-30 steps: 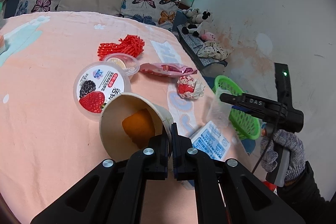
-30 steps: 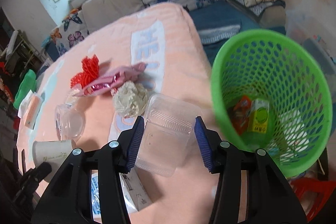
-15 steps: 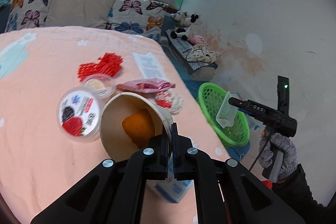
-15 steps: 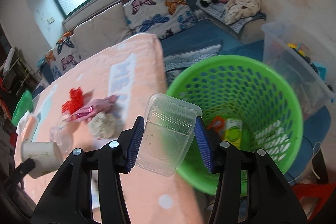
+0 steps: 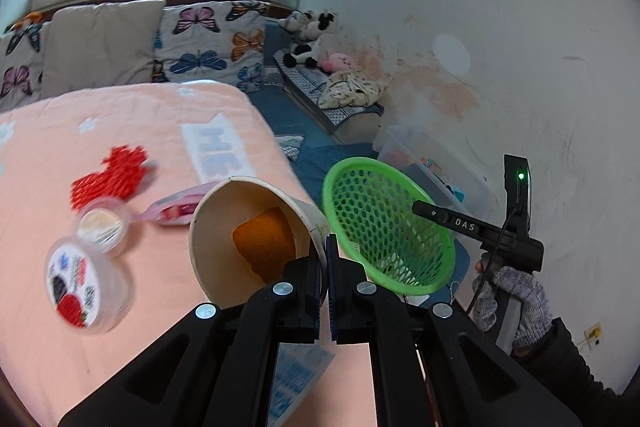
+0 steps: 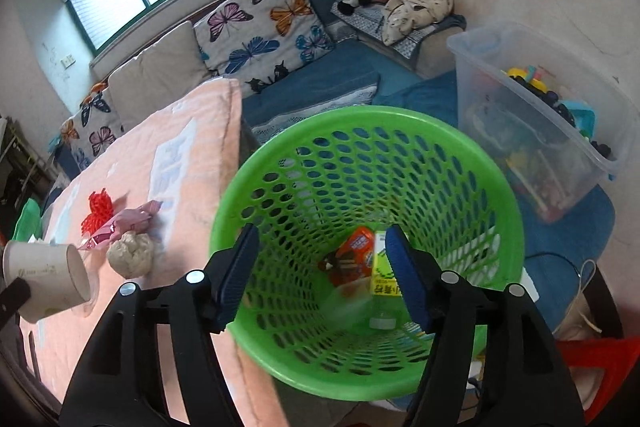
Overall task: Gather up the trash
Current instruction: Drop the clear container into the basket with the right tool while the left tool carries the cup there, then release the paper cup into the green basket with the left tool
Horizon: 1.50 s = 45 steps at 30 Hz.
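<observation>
The right gripper (image 6: 320, 271) hangs directly over the mouth of the green basket (image 6: 256, 187), which stands on the floor just off the right edge of the bed (image 5: 60, 155); that spot lets anything let go fall straight in. Its jaws have just been opening and now stand apart with nothing between them. A pale blur low inside the basket may be a clear plastic piece dropping, though it is too smeared to be sure. At the bottom lie an orange packet (image 6: 354, 253) and a small yellow-green carton (image 6: 386, 277).

The left gripper (image 5: 327, 267) is clenched on the near rim of a paper cup (image 5: 224, 227), pinching the wall so the cup tips on its side with its mouth toward the camera, an orange lump (image 5: 266, 247) resting inside. Held by the rim, the cup is carried above the bed close to the basket, probably so it can go in next.

More trash lies on the bed further left: a round lidded tub (image 5: 80, 291), a small clear cup (image 5: 102, 223), a red net (image 5: 108, 177), a pink wrapper (image 5: 176, 207) and, in the right view, a crumpled paper ball (image 6: 130, 253).
</observation>
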{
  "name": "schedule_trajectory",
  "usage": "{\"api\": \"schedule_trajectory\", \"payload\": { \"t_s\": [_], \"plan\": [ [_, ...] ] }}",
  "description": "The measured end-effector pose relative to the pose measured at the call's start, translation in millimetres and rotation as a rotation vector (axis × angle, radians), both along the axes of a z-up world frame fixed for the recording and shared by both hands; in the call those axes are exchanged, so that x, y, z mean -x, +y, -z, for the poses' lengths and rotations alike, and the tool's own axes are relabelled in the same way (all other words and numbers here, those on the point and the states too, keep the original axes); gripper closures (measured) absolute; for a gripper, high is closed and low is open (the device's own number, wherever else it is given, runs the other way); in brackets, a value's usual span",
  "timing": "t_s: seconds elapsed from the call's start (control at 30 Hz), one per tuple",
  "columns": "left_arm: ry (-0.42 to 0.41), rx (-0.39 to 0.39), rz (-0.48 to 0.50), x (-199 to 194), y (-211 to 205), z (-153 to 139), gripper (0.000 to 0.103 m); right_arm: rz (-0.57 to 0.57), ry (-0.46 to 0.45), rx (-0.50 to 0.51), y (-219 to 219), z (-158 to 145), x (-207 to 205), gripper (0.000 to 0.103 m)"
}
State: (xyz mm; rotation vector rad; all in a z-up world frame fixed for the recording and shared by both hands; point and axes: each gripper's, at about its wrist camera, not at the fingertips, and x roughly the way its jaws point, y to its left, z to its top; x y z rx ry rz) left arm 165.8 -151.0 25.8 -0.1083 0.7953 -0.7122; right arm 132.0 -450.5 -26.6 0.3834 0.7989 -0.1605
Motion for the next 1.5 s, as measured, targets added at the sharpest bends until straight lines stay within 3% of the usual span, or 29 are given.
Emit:
{"api": "schedule_trajectory", "payload": {
  "t_s": [0.07,0.27,0.47,0.6,0.93,1.0,1.23,1.5],
  "plan": [
    [-0.006,-0.017,0.022,-2,-16,-2,0.100,-0.001,-0.010,-0.006,-6,-1,5,0.025],
    [-0.009,-0.058,0.075,-8,-61,0,0.100,-0.007,-0.047,0.006,-18,-4,25,0.013],
    [0.000,-0.091,0.132,-11,-103,6,0.100,0.003,-0.076,0.083,-23,-5,47,0.007],
    [0.018,-0.099,0.168,-13,-128,14,0.100,0.062,-0.084,0.126,-29,-2,64,0.004],
    [0.056,-0.149,0.240,-12,-179,42,0.099,0.068,-0.086,0.074,-42,13,91,0.004],
    [0.056,-0.156,0.235,-13,-182,46,0.086,0.067,-0.085,0.069,-42,14,94,0.004],
    [0.065,-0.154,0.228,-9,-176,51,0.072,0.064,-0.086,0.045,-38,15,103,0.004],
    [-0.002,-0.131,0.191,11,-136,36,0.044,0.039,-0.083,0.033,-21,17,107,0.004]
  ]
}}
